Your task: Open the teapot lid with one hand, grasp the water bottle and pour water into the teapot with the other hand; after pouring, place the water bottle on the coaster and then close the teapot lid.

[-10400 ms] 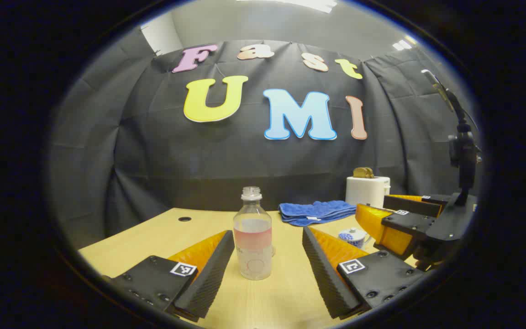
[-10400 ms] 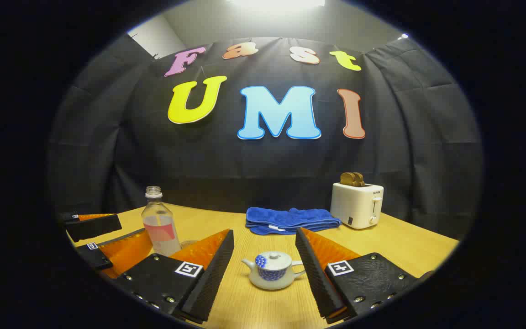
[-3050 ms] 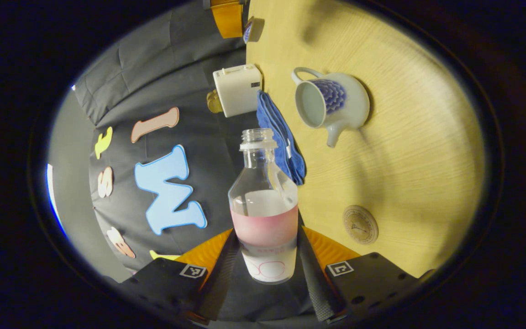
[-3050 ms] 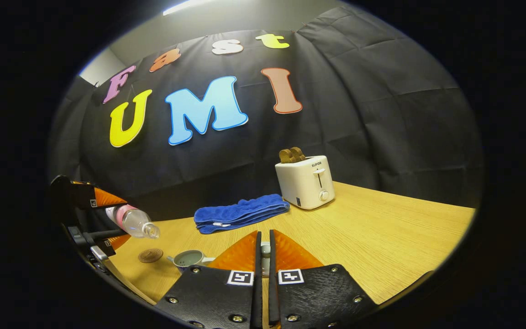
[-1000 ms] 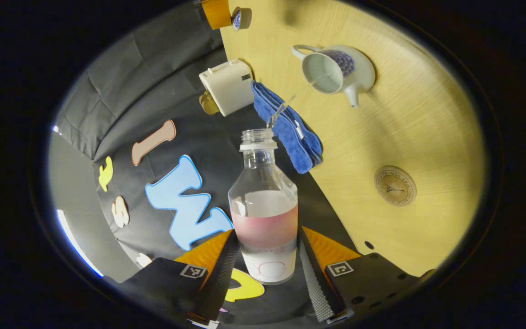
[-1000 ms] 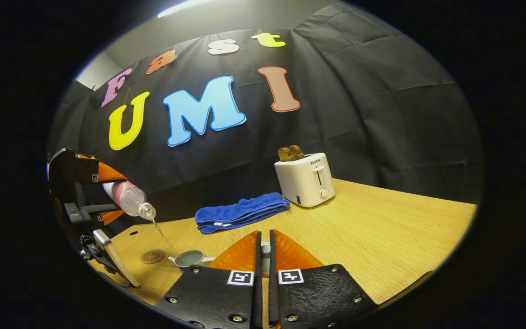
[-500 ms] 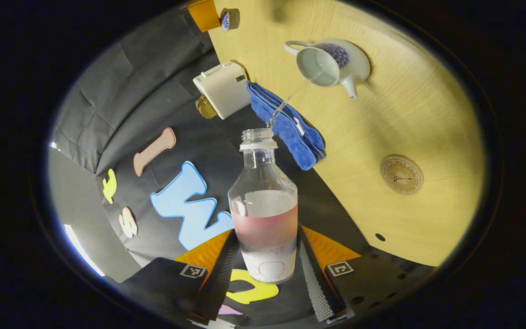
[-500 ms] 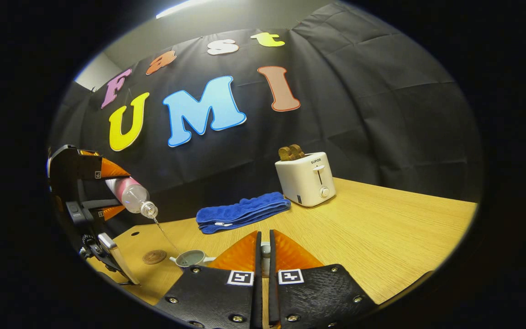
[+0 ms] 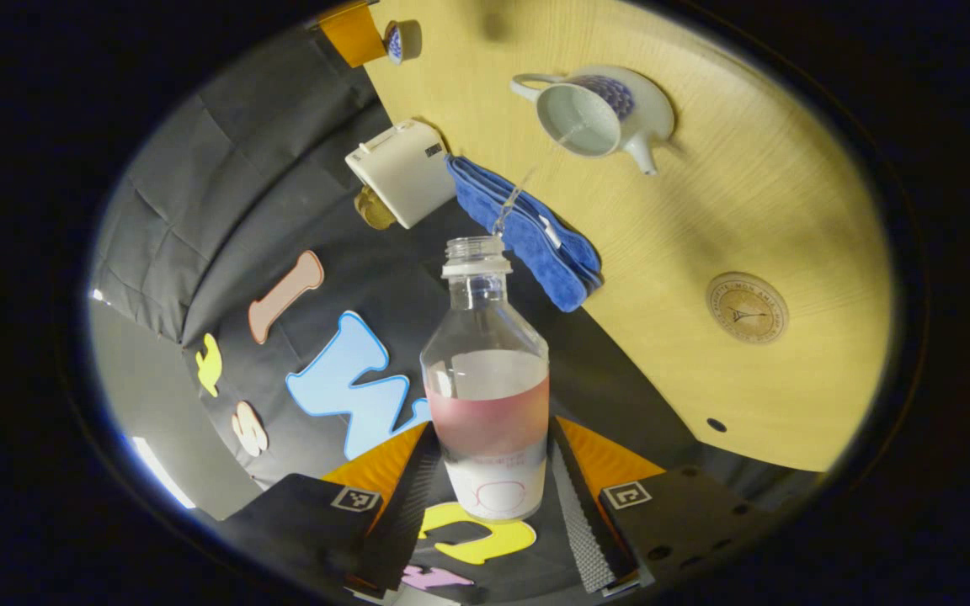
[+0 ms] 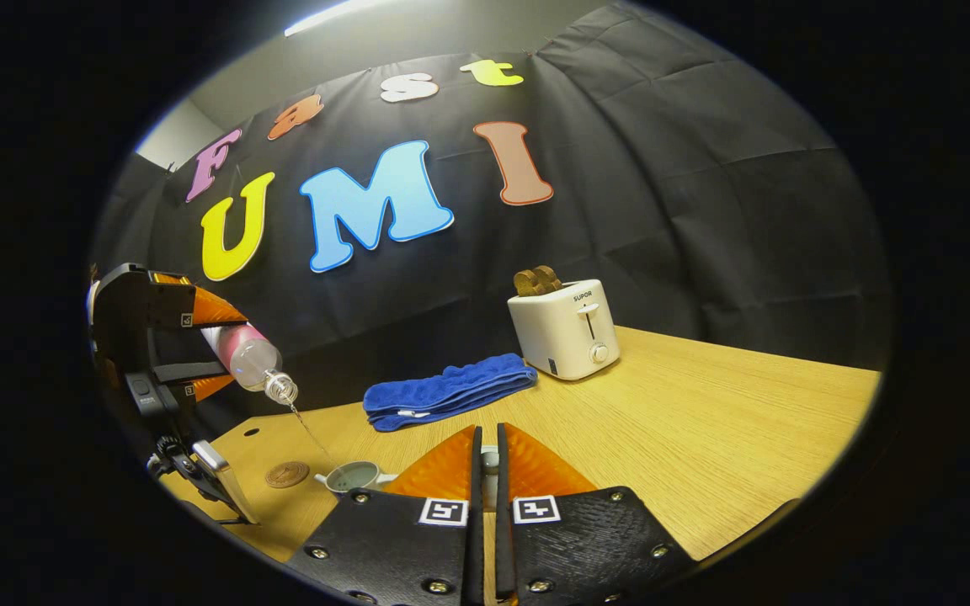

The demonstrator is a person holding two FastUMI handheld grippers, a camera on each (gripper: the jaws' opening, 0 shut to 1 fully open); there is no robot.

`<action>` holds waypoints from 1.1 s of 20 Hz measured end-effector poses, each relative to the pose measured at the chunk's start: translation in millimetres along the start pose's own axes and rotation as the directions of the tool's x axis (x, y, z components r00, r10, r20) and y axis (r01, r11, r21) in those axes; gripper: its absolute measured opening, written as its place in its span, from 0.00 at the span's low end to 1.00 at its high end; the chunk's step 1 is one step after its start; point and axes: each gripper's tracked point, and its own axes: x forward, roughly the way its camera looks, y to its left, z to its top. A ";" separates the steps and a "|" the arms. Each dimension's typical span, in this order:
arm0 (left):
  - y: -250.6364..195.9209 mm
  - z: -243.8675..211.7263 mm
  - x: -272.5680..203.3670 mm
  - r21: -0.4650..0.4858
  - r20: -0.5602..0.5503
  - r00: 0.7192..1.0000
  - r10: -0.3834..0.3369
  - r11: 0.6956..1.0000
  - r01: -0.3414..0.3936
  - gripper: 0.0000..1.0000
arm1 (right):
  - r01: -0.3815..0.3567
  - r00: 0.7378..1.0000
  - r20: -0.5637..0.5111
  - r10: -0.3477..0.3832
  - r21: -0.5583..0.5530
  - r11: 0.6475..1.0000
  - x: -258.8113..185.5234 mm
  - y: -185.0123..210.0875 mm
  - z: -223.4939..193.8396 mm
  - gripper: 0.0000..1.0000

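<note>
My left gripper is shut on the clear water bottle with a pink label, tipped mouth-down. A thin stream of water runs from its mouth into the open white-and-blue teapot on the wooden table. The round coaster lies bare beside the teapot. In the right gripper view, my right gripper is shut on the teapot lid, held above the table right of the teapot. The left gripper, the tilted bottle and the coaster show at the left.
A white toaster with toast stands at the back of the table, with a folded blue towel to its left. A small cable hole sits near the table's left edge. The black cloth wall closes off the back.
Over the last second the left gripper has tipped the bottle further, and the stream now reaches into the teapot. The right gripper has kept still with the lid.
</note>
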 end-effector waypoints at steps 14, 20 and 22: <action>9.0 9.3 2.8 0.082 0.013 0.999 0.030 0.996 -0.031 0.86 | -0.007 1.000 -0.012 0.008 0.009 1.000 0.5 0.8 -2.0 0.05; -3.8 19.8 4.1 -0.085 0.052 0.999 0.016 0.996 -0.011 0.87 | -0.021 0.999 -0.027 0.022 0.011 1.000 2.4 4.6 -6.5 0.05; -11.7 26.9 5.6 -0.174 0.069 0.998 0.008 0.985 0.004 0.87 | -0.034 0.999 -0.034 0.035 0.007 0.999 3.7 8.5 -8.9 0.05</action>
